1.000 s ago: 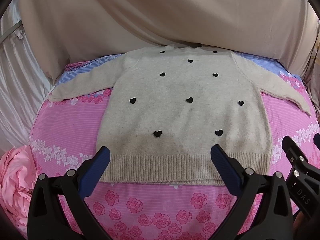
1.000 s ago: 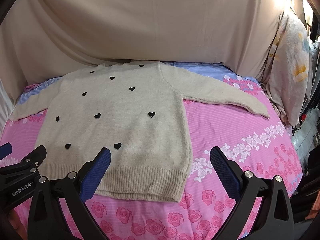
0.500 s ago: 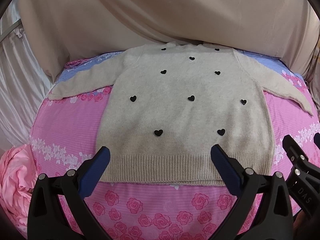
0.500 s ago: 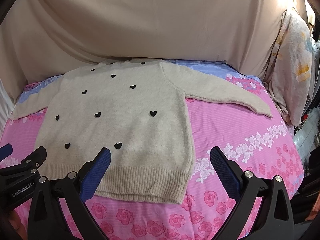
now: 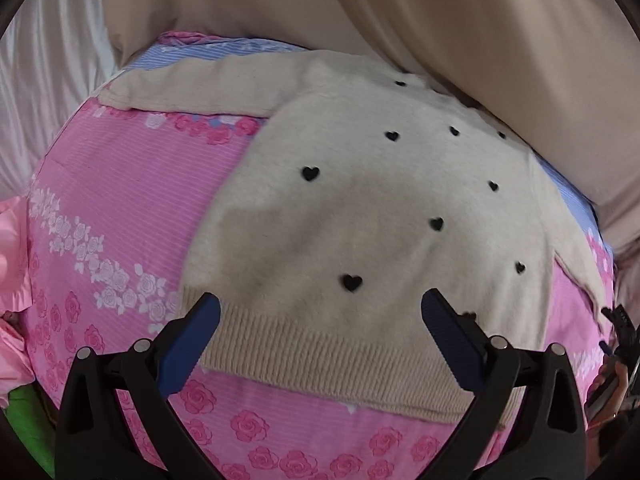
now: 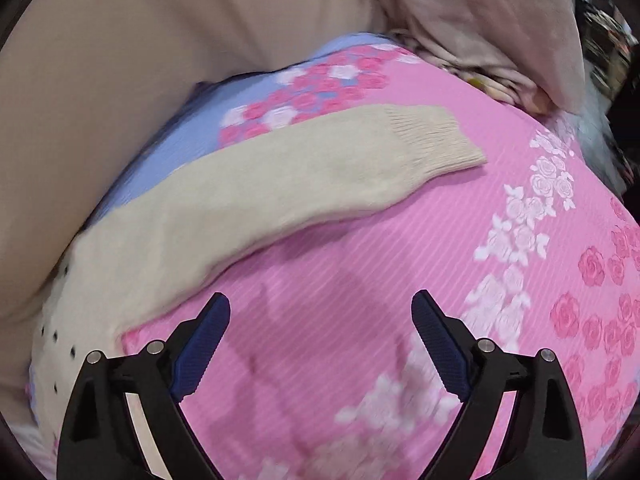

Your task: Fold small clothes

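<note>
2 grippers with black arms and blue pads hang over a beige knit sweater that lies flat, front up, on a pink bedspread printed with roses. the sweater is dotted with small black hearts, and its ribbed hem is the edge nearest the left camera. the left gripper sits just above that hem, tilted steeply down, its jaws spread wide with nothing pinched between them. 1 sleeve stretches away from the sweater's body toward a white curtain. the right gripper is out beside the sweater's other sleeve, over bare bedspread just short of it, not touching the knit. its jaws are released and have just been narrowing slightly, with only pink fabric showing between them. that sleeve's ribbed cuff points away from the sweater's body. a beige draped sheet rises behind the sweater's neckline.
</note>
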A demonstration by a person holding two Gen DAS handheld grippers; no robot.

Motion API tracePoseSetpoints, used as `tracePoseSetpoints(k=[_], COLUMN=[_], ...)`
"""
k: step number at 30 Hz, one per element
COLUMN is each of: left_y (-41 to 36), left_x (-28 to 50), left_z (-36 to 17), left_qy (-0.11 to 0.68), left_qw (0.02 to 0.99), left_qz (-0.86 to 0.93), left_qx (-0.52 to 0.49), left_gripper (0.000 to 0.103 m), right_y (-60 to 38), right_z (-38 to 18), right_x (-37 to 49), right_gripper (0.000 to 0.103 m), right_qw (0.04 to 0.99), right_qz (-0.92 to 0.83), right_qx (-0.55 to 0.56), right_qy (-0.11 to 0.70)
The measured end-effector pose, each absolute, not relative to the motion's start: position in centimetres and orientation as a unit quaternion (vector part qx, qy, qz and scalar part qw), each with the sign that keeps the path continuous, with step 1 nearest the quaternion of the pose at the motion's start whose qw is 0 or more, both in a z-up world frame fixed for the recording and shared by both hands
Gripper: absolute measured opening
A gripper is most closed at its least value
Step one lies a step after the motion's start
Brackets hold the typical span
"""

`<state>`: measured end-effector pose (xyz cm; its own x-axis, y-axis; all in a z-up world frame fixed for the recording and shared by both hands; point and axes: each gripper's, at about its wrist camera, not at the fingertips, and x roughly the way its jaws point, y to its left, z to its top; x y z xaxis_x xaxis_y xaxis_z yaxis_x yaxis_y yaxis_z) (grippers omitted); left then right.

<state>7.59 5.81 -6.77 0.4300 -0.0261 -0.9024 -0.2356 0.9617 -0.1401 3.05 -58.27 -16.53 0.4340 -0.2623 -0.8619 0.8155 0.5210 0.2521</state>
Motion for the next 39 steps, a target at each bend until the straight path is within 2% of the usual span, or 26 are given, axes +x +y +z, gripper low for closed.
tracePoseSetpoints(k=[4,7,8,9,10,12,16,22,25,26,28,29,32,35,39], left_y=[7.1,7.7,8.0,8.1,8.2,8.5,9.4,12.0,13.9,14.5,16.2,17.1,20.8,26.3,35.8], left_x=[9.4,10.6,11.0,11.5,11.8,12.5,13.6,14.1,14.0,13.9,14.0,14.1,14.6,15.9,19.2], left_z=[-7.1,-7.4,-7.5,-7.7,-7.8,-8.2,-8.6,-9.4,-9.4,-9.4,-9.3,-9.3,-9.6,-10.5,-12.9], left_qy=[0.534,0.534,0.534,0.536,0.538,0.539,0.536,0.525,0.514,0.511,0.504,0.501,0.486,0.463,0.433], left_qw=[0.826,0.822,0.82,0.817,0.815,0.813,0.815,0.813,0.812,0.812,0.809,0.807,0.802,0.793,0.77], left_qz=[0.088,0.108,0.114,0.119,0.123,0.126,0.126,0.116,0.12,0.121,0.119,0.118,0.133,0.152,0.208], left_qx=[-0.155,-0.168,-0.171,-0.174,-0.175,-0.178,-0.181,-0.225,-0.249,-0.256,-0.278,-0.289,-0.321,-0.365,-0.421], left_gripper=[0.098,0.098,0.098,0.098,0.098,0.098,0.098,0.098,0.098,0.098,0.098,0.098,0.098,0.098,0.098], right_y=[-66.3,-68.1,-68.4,-68.7,-69.1,-68.8,-63.3,-43.2,-31.5,-27.5,-21.3,-18.2,-13.6,-13.0,-15.4], right_z=[-19.8,-19.7,-19.5,-19.6,-19.7,-18.7,-12.5,-5.0,-5.8,-7.0,-10.8,-13.3,-16.6,-15.2,-13.6], right_x=[3.2,4.0,4.5,5.3,6.0,6.9,11.3,24.0,29.8,31.6,34.5,35.6,34.8,30.5,25.3], right_gripper=[0.09,0.087,0.065,0.028,0.016,0.015,0.014,0.015,0.016,0.022,0.045,0.051,0.049,0.051,0.055], right_qw=[0.733,0.738,0.745,0.749,0.748,0.765,0.838,0.917,0.913,0.909,0.892,0.88,0.863,0.878,0.873], right_qz=[-0.375,-0.398,-0.401,-0.397,-0.397,-0.385,-0.302,-0.038,0.079,0.106,0.139,0.141,0.127,0.121,0.092], right_qx=[0.432,0.43,0.419,0.412,0.405,0.401,0.35,0.244,0.202,0.176,0.123,0.08,-0.001,-0.019,-0.016], right_qy=[0.368,0.336,0.33,0.336,0.345,0.326,0.29,0.312,0.347,0.363,0.413,0.446,0.488,0.462,0.478])
